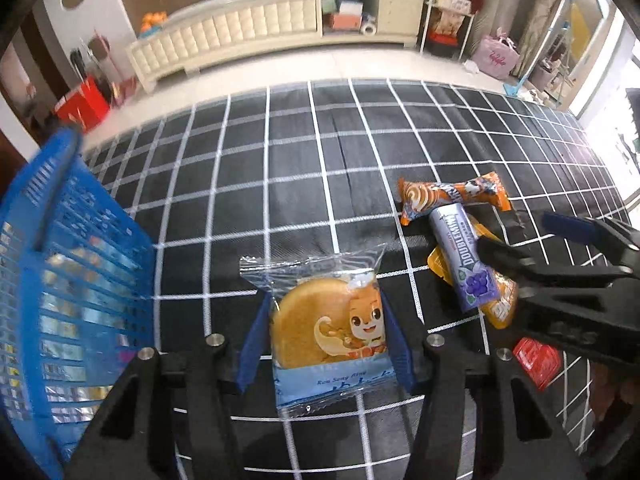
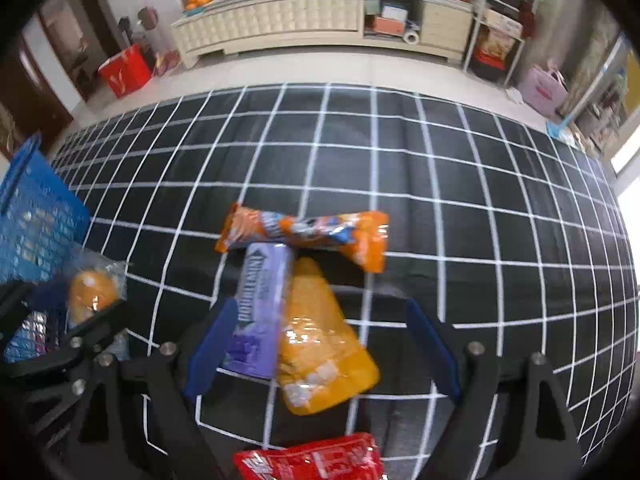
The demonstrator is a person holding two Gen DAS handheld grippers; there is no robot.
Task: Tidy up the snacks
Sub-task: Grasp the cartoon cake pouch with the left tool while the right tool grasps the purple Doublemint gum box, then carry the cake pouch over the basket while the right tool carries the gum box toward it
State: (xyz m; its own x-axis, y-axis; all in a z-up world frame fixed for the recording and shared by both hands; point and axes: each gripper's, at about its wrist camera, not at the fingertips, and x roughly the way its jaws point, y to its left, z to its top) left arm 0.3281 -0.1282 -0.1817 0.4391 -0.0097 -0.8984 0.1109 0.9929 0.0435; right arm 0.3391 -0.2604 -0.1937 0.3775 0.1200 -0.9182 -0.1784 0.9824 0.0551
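Blue basket (image 1: 60,280) left of left gripper (image 1: 326,344) clamping cake packet (image 1: 328,332); right gripper (image 2: 320,344) agape.

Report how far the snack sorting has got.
Done: foil-wrapped packets already lie in the blue basket. In hand: the left gripper is clamped on the cake packet. Left: the right gripper is open over the gum pack, yellow packet, orange packet and red packet.

Bright daylight, fisheye warp (blurred edges)
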